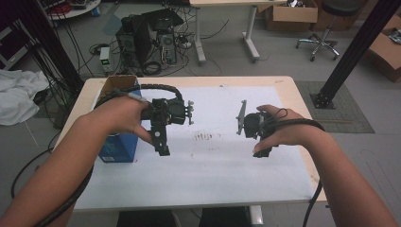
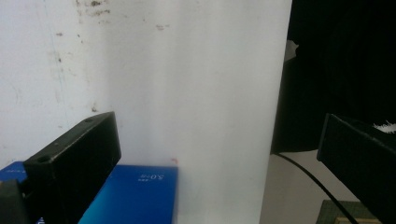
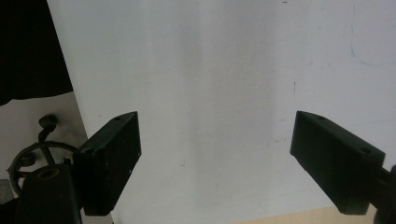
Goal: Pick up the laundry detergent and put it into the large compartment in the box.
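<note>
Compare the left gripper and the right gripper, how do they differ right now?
The left gripper hangs beside the blue box, near the table's left edge; the right gripper hangs over bare white sheet. The left gripper view shows the box below; the right gripper view shows none. Both stand open, holding nothing.

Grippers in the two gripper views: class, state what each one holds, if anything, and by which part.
Nothing is held. The left gripper and right gripper both stand open over the white mat.
</note>
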{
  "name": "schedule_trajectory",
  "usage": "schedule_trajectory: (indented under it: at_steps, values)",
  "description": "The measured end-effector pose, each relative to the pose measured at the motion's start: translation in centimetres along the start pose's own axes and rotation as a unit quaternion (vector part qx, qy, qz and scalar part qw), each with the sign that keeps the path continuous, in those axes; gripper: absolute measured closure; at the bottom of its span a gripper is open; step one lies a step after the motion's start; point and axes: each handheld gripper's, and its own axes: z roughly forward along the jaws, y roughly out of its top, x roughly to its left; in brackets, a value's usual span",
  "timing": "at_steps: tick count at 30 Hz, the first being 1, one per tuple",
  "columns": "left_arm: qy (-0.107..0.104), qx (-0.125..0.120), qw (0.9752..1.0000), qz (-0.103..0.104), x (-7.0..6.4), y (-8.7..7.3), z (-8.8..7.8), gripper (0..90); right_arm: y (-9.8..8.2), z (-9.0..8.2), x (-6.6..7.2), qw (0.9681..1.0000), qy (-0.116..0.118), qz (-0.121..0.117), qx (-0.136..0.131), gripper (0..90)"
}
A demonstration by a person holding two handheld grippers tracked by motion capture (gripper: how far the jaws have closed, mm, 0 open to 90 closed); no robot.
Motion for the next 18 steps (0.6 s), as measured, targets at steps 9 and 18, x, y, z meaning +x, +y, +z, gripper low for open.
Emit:
schedule_trajectory:
  at_steps: [9, 18]
  values:
    - [-0.001, -0.009, 1.0, -0.002, 0.17, -0.34, -0.16, 0.1, 0.05, 0.07, -0.1, 1.0, 0.002, 0.003, 0.005, 16.5]
    - [-0.004, -0.009, 0.9999, -0.003, 0.32, -0.48, -0.14, 0.1, 0.19, 0.08, -0.28, 1.0, -0.001, 0.006, 0.005, 16.5]
